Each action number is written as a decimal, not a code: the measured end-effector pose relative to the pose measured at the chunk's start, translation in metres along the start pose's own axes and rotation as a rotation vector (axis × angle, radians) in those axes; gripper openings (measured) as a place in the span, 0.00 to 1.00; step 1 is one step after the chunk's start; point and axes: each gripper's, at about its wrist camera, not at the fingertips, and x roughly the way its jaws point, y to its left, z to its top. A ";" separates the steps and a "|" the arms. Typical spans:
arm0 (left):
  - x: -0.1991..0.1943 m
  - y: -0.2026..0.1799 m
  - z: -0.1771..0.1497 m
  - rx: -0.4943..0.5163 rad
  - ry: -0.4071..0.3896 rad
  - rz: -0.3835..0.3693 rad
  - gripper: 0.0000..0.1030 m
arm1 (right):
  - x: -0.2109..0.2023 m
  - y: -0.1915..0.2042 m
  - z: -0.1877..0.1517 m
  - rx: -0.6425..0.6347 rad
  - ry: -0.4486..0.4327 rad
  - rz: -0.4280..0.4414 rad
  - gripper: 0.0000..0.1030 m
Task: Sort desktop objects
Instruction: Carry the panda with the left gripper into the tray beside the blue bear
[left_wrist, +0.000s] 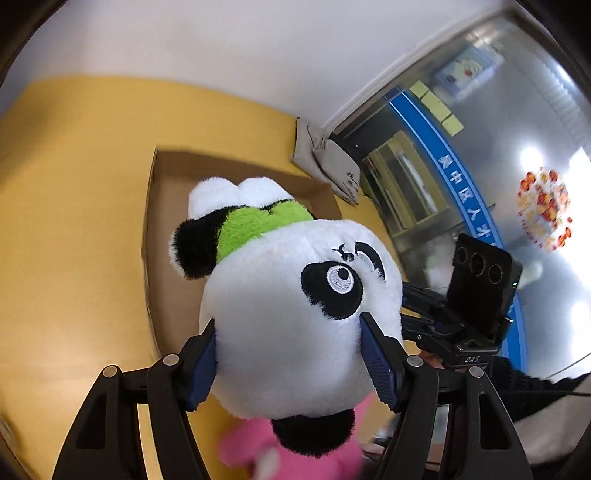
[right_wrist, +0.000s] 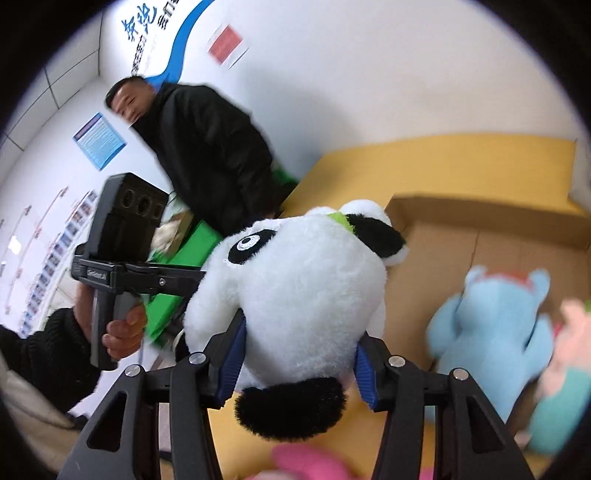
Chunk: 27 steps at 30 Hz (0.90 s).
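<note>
A white and black panda plush (left_wrist: 280, 369) with a green scarf hangs above an open cardboard box (left_wrist: 162, 236). My left gripper (left_wrist: 289, 321) is shut on its head, blue pads pressing both sides. In the right wrist view the same panda (right_wrist: 295, 273) is clamped between the pads of my right gripper (right_wrist: 301, 332), one black ear poking out below. Each view also shows the other gripper: the right one (left_wrist: 476, 295) beside the panda's face, the left one (right_wrist: 122, 236) held by a hand in a dark sleeve.
The box (right_wrist: 461, 258) sits on a yellow table (left_wrist: 74, 184). A light blue plush (right_wrist: 487, 332) lies in it at the right. A pink plush (left_wrist: 251, 443) lies below the panda. A green object (right_wrist: 184, 258) and a person in black (right_wrist: 207, 147) are at the left.
</note>
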 end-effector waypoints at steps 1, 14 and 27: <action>0.008 0.005 0.013 0.020 0.005 0.015 0.72 | 0.007 -0.010 0.004 -0.005 -0.013 -0.021 0.49; 0.129 0.083 -0.003 -0.009 0.232 0.100 0.68 | 0.131 -0.048 -0.068 -0.018 0.305 -0.192 0.51; 0.146 0.081 0.008 0.031 0.257 0.191 0.86 | 0.149 -0.081 -0.057 0.088 0.356 -0.204 0.49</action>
